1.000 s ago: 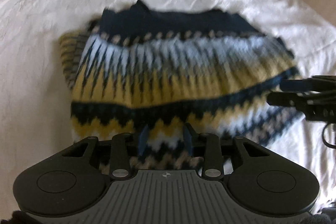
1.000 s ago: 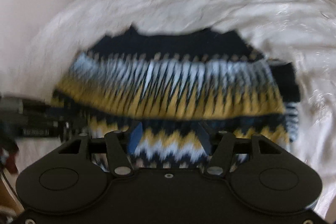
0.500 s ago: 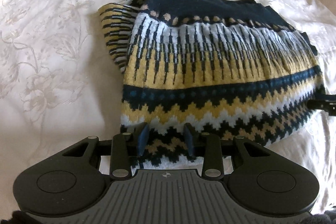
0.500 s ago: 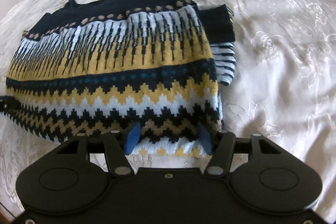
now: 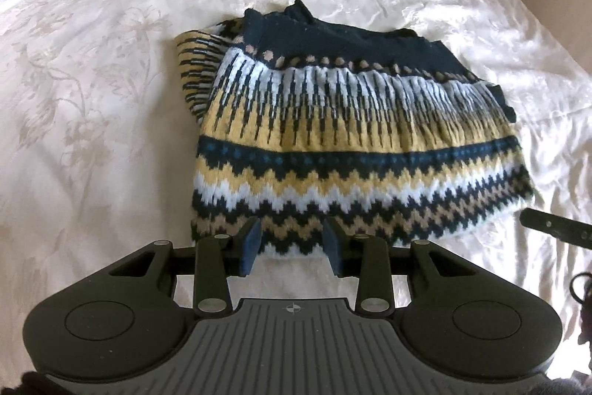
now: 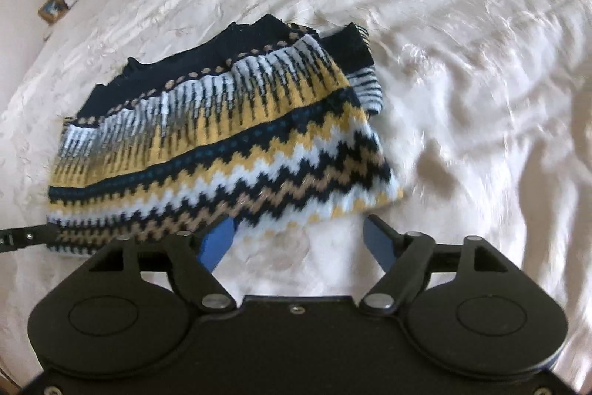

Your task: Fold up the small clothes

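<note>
1. I am looking at the sweater (image 5: 351, 143) lying folded on the bed (image 5: 111, 99), roughly in the middle of the white cover, with its zigzag hem toward me.
2. I am holding the left gripper (image 5: 292, 247) at the near hem; its jaws are standing moderately apart with nothing between them, the pads (image 5: 251, 243) just at the hem's edge.
3. I am holding the right gripper (image 6: 299, 239) at the near right corner of the sweater (image 6: 222, 143); its jaws are spread wide and are gripping nothing.
4. I am judging the main fold as done: the body is doubled into a compact block with the dark collar band along the far edge.
5. I am noticing a sleeve (image 5: 196, 69) poking out past the left far corner, and another striped bit (image 6: 366, 80) sticking out on the right side.
6. I am hedging here: the right view is blurred, so I cannot tell whether the near corner is lying flat or lifting slightly.
7. I am reckoning that what is left is tidying: tucking those stray sleeves in, maybe one more fold to make it smaller.
</note>
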Demonstrator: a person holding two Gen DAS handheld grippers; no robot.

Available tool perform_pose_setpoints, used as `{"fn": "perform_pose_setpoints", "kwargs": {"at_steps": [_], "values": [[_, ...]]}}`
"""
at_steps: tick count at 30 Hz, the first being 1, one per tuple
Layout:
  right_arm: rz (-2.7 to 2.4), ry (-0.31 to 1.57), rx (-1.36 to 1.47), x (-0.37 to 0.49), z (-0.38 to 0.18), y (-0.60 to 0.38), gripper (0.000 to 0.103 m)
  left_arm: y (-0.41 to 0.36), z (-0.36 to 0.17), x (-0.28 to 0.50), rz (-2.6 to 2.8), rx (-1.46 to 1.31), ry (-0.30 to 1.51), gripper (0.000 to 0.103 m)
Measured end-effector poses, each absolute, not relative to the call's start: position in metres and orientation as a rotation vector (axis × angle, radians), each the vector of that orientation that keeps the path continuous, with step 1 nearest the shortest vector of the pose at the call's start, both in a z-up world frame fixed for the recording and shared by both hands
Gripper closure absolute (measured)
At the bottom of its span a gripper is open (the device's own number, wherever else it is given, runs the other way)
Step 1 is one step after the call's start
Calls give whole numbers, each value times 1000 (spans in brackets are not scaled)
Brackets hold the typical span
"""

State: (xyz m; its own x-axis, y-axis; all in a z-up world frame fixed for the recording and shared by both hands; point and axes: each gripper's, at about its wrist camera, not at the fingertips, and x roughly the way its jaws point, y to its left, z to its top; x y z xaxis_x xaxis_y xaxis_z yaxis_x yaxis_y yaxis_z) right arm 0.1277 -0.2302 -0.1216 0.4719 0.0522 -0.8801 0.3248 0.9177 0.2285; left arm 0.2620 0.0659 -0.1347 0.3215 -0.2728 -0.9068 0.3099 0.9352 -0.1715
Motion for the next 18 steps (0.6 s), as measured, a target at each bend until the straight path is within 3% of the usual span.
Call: {"fn": "perform_pose_setpoints", "kwargs": {"at_steps": [10,14,16,18], "values": [[-161,1053,429,102,-100,-198,2,72,-128,235,-397,9,1211,67],[-138,1062,415,98,-96,-191,1,71,-125,229,-426,5,1200,66],[-130,1068,405,97,-96,-187,1,71,-123,228,-437,-14,1196,58],[-119,1071,402,95,-95,-186,1,70,-123,228,-455,-46,1200,33]]}}
